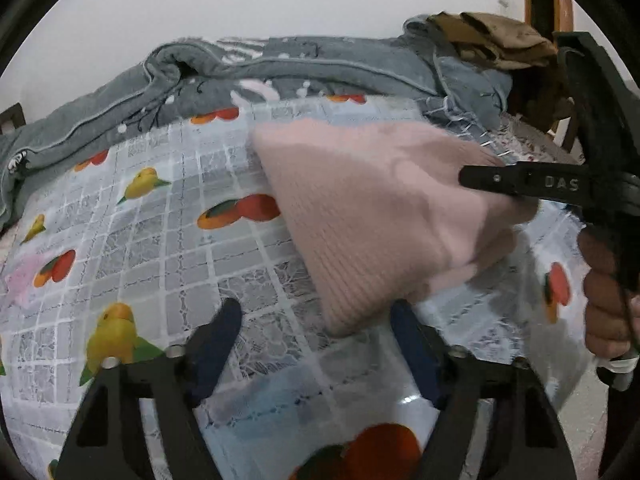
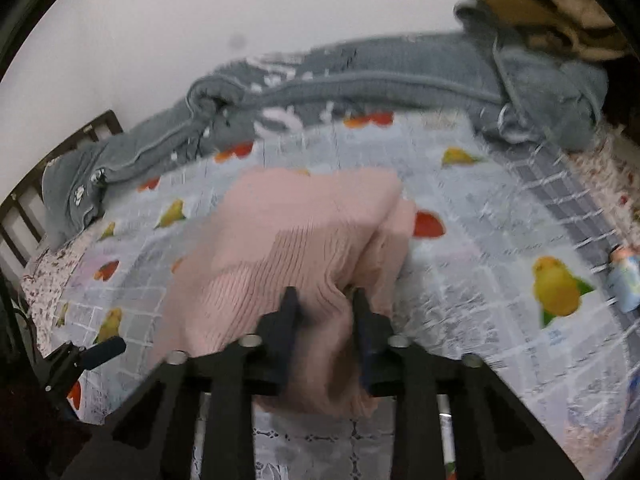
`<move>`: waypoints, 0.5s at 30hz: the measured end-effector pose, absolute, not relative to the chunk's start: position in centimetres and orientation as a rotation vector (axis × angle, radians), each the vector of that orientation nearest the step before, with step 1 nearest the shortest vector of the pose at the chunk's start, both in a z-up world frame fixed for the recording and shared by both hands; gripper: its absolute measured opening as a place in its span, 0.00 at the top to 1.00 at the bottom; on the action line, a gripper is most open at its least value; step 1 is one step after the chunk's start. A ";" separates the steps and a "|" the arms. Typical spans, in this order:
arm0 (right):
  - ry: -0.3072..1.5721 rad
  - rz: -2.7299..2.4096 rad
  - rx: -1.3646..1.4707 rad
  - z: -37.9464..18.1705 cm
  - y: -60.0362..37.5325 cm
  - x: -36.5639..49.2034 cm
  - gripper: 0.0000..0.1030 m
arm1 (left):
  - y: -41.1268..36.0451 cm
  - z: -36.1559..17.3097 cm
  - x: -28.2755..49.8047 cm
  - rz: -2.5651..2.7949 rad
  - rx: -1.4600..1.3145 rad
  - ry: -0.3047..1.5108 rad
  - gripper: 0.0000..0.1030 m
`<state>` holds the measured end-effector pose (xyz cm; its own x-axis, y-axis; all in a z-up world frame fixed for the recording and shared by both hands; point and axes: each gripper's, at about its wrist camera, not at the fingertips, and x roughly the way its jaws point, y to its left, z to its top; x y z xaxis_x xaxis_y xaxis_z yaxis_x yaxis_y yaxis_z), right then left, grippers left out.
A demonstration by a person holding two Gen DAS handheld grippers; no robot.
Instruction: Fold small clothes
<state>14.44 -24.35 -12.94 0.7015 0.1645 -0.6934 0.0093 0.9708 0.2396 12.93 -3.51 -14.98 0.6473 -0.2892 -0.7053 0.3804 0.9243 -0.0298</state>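
A pink ribbed knit garment (image 1: 372,216) lies partly lifted over the fruit-and-bird patterned cloth (image 1: 160,216). My right gripper (image 2: 325,312) is shut on a bunched edge of the pink garment (image 2: 288,232) and holds it up off the cloth. It shows in the left wrist view (image 1: 492,180), coming in from the right over the garment. My left gripper (image 1: 316,320) is open and empty, with the garment's near corner between and just beyond its fingers. It shows at the lower left of the right wrist view (image 2: 100,352).
A grey quilted blanket (image 1: 280,72) is bunched along the far side by the white wall. Brown clothes (image 1: 492,36) are piled at the far right. A small bottle (image 2: 624,276) lies at the right edge. A dark slatted frame (image 2: 24,208) stands at the left.
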 end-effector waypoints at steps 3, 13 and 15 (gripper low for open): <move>0.769 0.112 0.220 -12.8 -24.7 14.0 0.94 | -3.2 -15.7 13.7 -0.476 0.045 0.807 0.86; 0.753 0.123 0.306 -15.8 -27.1 11.6 0.93 | -0.8 -16.3 13.3 -0.516 -0.052 0.815 0.81; 0.756 0.110 0.286 -14.5 -27.0 11.8 0.80 | 0.0 -16.2 13.2 -0.495 -0.047 0.818 0.71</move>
<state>11.85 -27.00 -14.51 0.7243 0.2007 -0.6597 0.0038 0.9555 0.2949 13.19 0.05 -16.19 0.5768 -0.4407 -0.6878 0.4054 0.8854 -0.2273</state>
